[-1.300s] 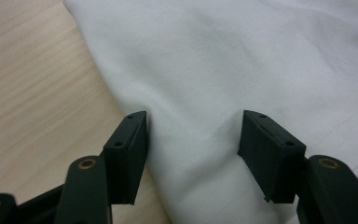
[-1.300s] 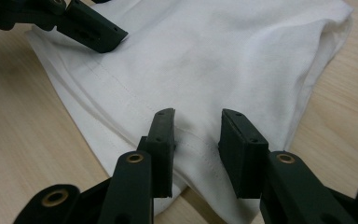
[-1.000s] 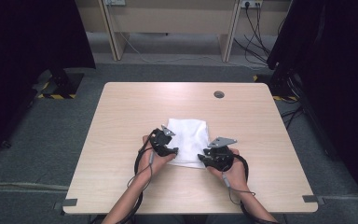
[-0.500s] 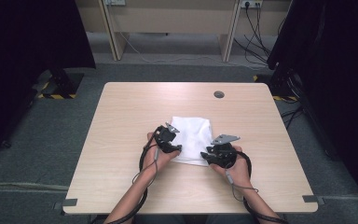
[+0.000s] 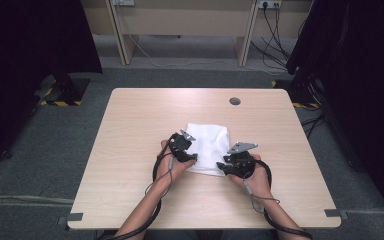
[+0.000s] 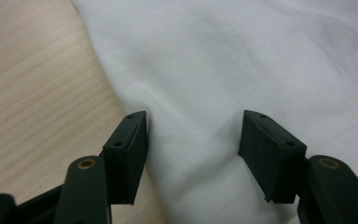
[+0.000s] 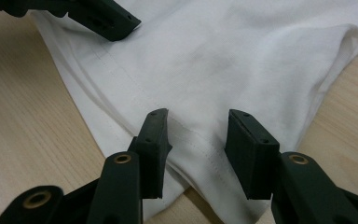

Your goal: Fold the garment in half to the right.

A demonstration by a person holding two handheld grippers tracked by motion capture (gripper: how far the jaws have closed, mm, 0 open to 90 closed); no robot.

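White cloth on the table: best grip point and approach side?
Grip the white cloth at its near hemmed edge, coming in low from the person's side. It lies flat and folded, so only the edges and corners give the jaws layers to pinch.

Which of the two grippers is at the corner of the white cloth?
The right gripper: its jaws straddle the white cloth's near corner, while the left gripper sits over the cloth's side edge.
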